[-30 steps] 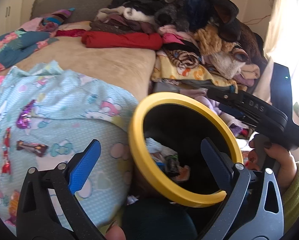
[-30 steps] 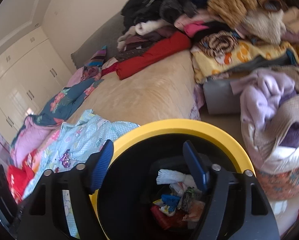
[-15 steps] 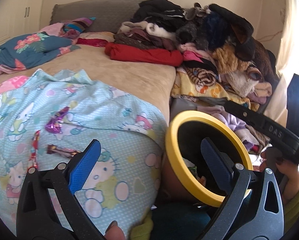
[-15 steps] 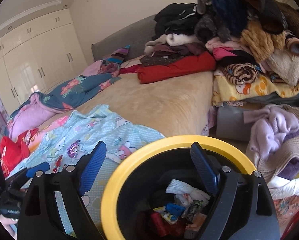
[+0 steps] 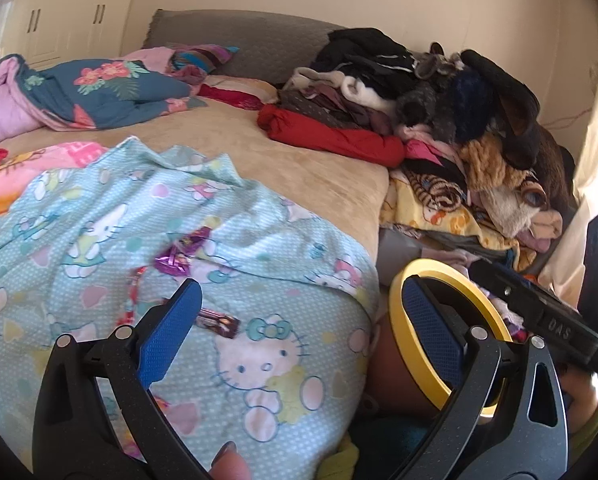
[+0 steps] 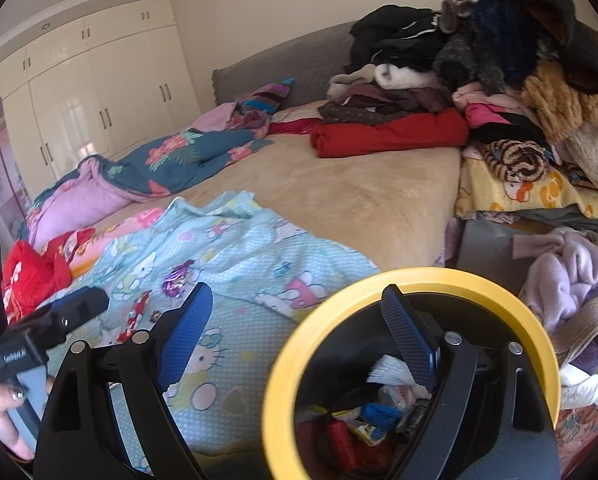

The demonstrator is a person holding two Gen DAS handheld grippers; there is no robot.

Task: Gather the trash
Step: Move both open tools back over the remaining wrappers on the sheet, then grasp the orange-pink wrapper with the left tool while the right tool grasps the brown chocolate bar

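Candy wrappers lie on the light blue Hello Kitty sheet (image 5: 259, 272): a purple foil wrapper (image 5: 183, 254), a red wrapper (image 5: 133, 292) and a dark brown bar wrapper (image 5: 219, 322). The purple wrapper also shows in the right wrist view (image 6: 177, 276). My left gripper (image 5: 299, 320) is open and empty above the sheet's near edge, close to the brown wrapper. My right gripper (image 6: 299, 324) is open and empty over the rim of the yellow-rimmed black bin (image 6: 479, 284), which holds several pieces of trash (image 6: 379, 416). The bin also shows in the left wrist view (image 5: 399, 320).
A beige bed cover (image 5: 291, 168) spreads beyond the sheet. A tall pile of clothes (image 5: 439, 112) stands at the bed's right side. A blue floral quilt (image 5: 99, 92) lies at the far left. More clothes (image 6: 571, 280) lie right of the bin. White wardrobes (image 6: 99, 112) line the far wall.
Both grippers have swung left, from over the bin toward the bed. The wrappers have come nearer the middle of the left view. Both grippers stayed open.
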